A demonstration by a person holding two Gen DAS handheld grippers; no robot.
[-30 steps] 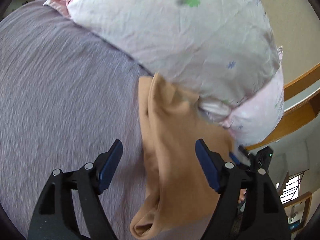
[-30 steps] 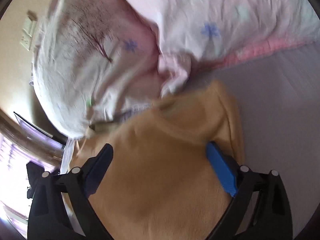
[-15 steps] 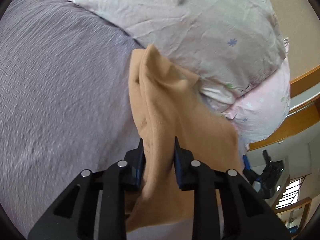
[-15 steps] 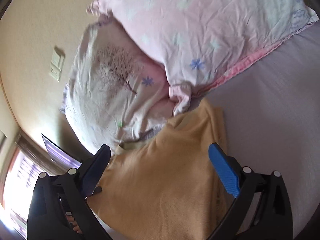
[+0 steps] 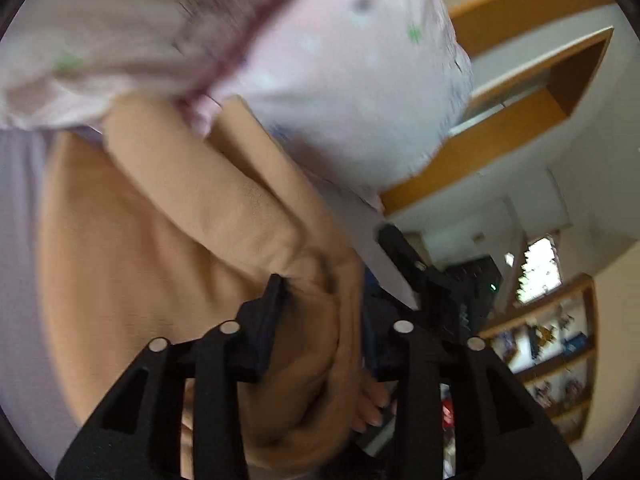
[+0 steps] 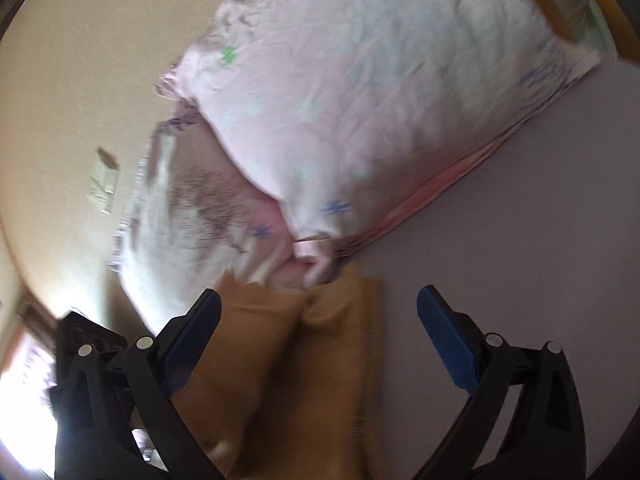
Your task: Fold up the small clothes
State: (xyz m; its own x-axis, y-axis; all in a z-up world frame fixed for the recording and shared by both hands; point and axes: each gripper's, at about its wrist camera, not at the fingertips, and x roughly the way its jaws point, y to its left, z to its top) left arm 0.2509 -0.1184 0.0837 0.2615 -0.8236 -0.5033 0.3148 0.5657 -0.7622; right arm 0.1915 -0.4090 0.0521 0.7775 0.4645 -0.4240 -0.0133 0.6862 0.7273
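Our left gripper [image 5: 324, 312] is clamped on a bunched fold of the tan garment [image 5: 168, 248], lower centre of frame. Our right gripper [image 6: 318, 320] is spread wide above the garment, below the pink pillows [image 6: 360, 100].

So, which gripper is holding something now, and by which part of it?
The left gripper holds the tan garment, jaws closed on a bunched fold at its near edge. The right gripper is open and holds nothing.
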